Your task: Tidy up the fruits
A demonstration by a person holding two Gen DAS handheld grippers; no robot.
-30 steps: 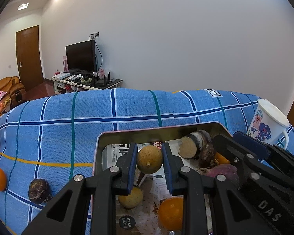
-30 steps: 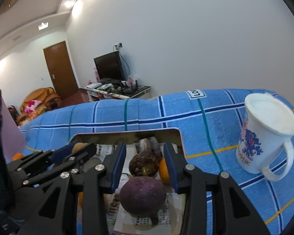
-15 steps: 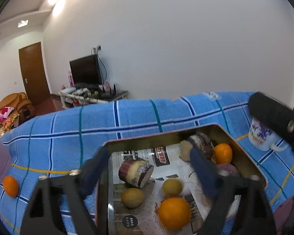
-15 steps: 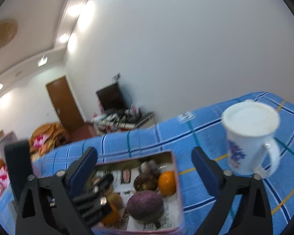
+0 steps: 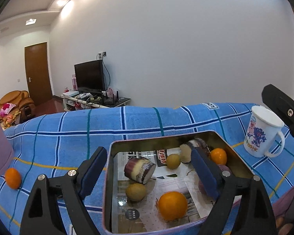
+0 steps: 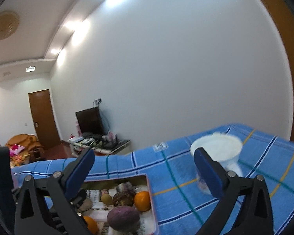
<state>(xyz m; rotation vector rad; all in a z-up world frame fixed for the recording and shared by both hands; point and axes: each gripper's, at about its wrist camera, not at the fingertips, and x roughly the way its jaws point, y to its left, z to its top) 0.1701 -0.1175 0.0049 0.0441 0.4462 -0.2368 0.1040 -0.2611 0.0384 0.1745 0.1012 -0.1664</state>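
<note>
Both tools are standing idle. The left gripper (image 5: 149,172) is hanging over the near left part of the tin (image 5: 233,156) with its jaws spread wide and nothing between the pads. The right gripper (image 6: 145,168) is likewise gaping to its full spread, empty, raised above the tin's right side and aiming toward the mug (image 6: 219,152).

Contents of the tin, near to far, on its printed paper lining: a large orange (image 5: 172,205) near the front edge; a yellow-green round fruit (image 5: 135,192) to its left; a purple round fruit (image 6: 123,218) at the right wall; a cut purple-skinned root piece (image 5: 140,169) at the centre; a smaller yellow-green fruit (image 5: 173,161); a second cut root piece (image 5: 194,149) and a small orange (image 5: 218,156) in the far right corner.

One loose orange (image 5: 13,178) is lying outside, near the left edge of the blue checked cloth (image 5: 68,137), well apart from the tin, and is likely the next item to collect.

Handling judgement: the loose orange is probably light, firm and apt to roll. Taking it across its widest part with moderate pressure appears advisable. The white printed mug is standing upright toward the far right of the cloth; its contents cannot be determined.
</note>
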